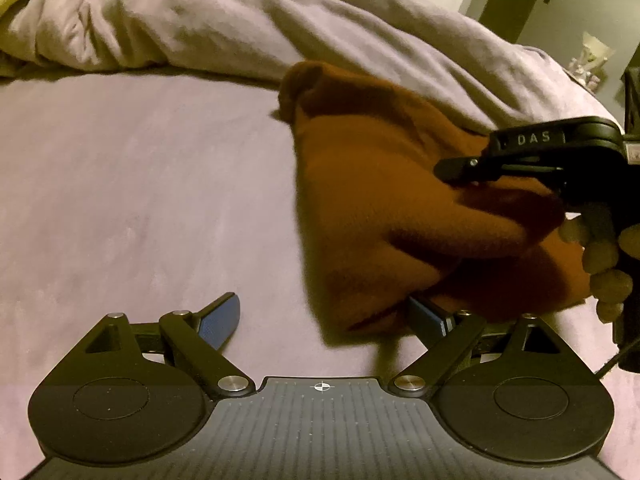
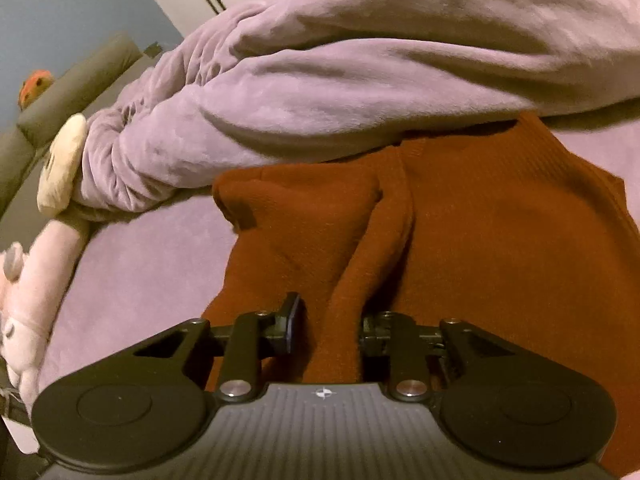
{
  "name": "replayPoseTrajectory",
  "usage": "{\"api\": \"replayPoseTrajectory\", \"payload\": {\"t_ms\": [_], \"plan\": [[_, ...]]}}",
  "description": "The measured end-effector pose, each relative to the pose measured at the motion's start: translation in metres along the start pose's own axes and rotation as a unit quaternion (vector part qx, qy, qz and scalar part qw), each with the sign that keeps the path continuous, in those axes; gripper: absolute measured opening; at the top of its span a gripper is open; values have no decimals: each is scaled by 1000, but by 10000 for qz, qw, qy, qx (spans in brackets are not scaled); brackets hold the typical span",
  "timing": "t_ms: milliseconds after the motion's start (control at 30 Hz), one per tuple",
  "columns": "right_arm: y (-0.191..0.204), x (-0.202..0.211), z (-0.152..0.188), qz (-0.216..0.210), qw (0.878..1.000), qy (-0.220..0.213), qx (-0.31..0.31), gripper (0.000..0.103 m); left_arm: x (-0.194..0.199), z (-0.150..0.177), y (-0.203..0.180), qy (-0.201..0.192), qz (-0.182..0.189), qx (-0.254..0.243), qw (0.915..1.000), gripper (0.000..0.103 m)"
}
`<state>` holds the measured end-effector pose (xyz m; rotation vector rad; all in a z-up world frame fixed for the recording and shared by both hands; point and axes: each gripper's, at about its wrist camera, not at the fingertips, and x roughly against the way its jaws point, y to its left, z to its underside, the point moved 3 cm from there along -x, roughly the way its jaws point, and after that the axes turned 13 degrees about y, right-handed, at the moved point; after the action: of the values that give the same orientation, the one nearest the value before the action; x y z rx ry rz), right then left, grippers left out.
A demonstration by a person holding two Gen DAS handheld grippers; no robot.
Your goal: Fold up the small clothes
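**One rust sweater on the bed, pinched by your right fingers**

You have one rust-brown knitted sweater to fold, and it lies bunched on the lilac bed sheet, its far edge touching the one rumpled lilac plush blanket heaped behind it.

Your right gripper has a raised fold of that sweater between its two fingers. The left finger shows its dark pad against the knit; the other is mostly buried in the fabric. The fold runs tightly through the gap, so the fingers pinch the sweater. In the left wrist view you see your hand wrapped round that gripper's black handle, above the sweater's near right part.

Your left gripper has its two blue-padded fingers spread wide. One finger lies over bare sheet; the other is at the sweater's near lower edge, partly hidden by cloth. Nothing is held between them.

At the left of the right wrist view you can count two soft toys: one cream beside the blanket, one pink nearer you.
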<state>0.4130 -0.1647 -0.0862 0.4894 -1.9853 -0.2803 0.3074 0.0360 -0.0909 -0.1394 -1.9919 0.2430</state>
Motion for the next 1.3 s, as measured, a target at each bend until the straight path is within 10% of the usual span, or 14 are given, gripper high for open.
{"api": "replayPoseTrajectory", "payload": {"t_ms": [333, 567, 733, 1000, 1300], "plan": [[18, 6, -5, 469, 9971, -354, 478, 10, 5, -4, -6, 27, -148, 50, 9999, 94], [18, 71, 17, 1674, 9639, -1514, 1412, 9, 15, -9, -26, -130, 28, -137, 9998, 94], [-41, 61, 30, 2396, 9604, -1023, 991, 13, 10, -10, -52, -54, 53, -458, 9989, 95], [-90, 91, 49, 953, 9905, -938, -333, 31, 6, -10, -60, 66, 5, -391, 9992, 95], [-109, 104, 73, -368, 9856, -934, -1358, 50, -5, -8, -71, 217, -90, -574, 9981, 95]]}}
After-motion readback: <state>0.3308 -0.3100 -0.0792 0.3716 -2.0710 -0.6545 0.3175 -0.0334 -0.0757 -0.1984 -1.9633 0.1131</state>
